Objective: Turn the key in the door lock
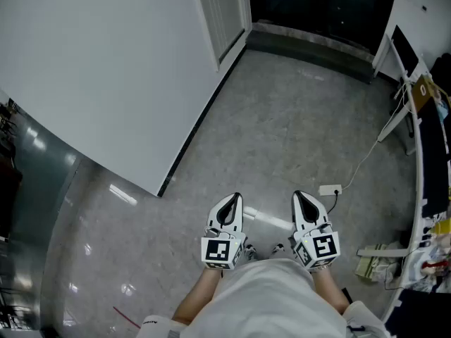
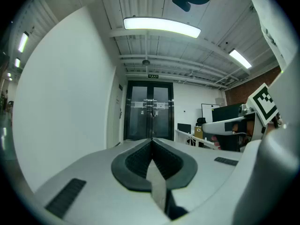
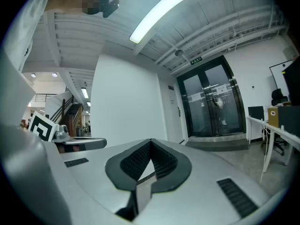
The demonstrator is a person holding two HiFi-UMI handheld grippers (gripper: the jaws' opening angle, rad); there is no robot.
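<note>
The person is holding the left gripper [image 1: 237, 197] and the right gripper [image 1: 297, 195] level and side by side, both pointing forward over the grey speckled floor [image 1: 282, 118]. Each gripper's jaws are pressing together, the ribbed black pads [image 2: 136, 162] gripping nothing. Well ahead, past the smooth white wall [image 1: 106, 62], the dark-framed glass double door [image 2: 150, 111] is standing upright and facing the grippers. Its tall leaves are meeting at a middle seam beside vertical bar handles [image 3: 216, 102], and its lock and key are too small to make out.
</note>
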